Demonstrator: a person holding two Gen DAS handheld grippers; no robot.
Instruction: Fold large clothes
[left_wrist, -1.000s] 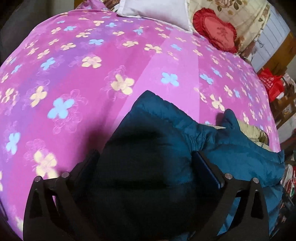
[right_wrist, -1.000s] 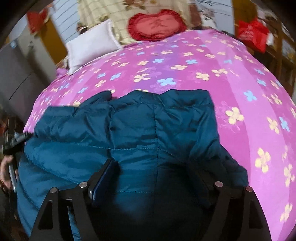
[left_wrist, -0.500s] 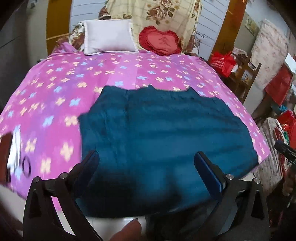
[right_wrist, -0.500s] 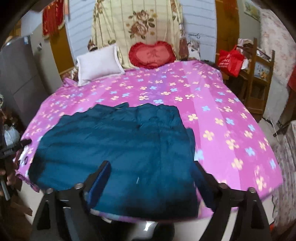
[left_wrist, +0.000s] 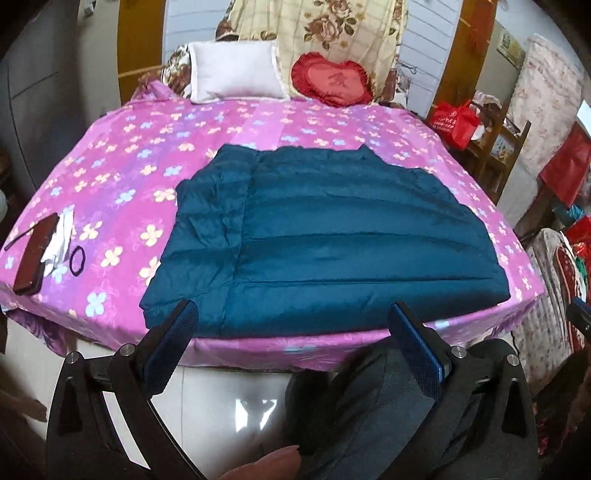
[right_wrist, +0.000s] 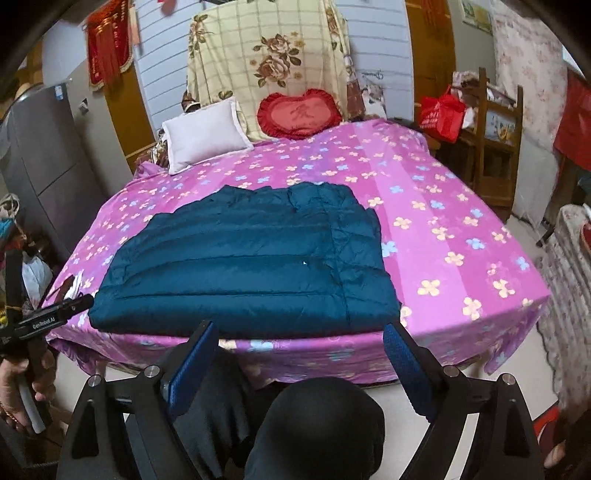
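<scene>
Bed (left_wrist: 155, 155) near edge: jacket (left_wrist: 332, 240) now folded flat; you've let go, both fingers wide, empty, w/drawn.

Teal puffer jacket (left_wrist: 332, 240) (seemingly folded) flat on bed (left_wrist: 147, 147)

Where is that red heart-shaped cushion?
In both views the red heart cushion stands at the bed's head, against the floral blanket, right of the white pillow.

The jacket (left_wrist: 332, 236) is dark teal. The sheet (left_wrist: 122, 158) is pink-purple with yellow and blue flowers. One pillow (right_wrist: 203, 136) is white, the heart cushion (right_wrist: 299, 114) red.
</scene>
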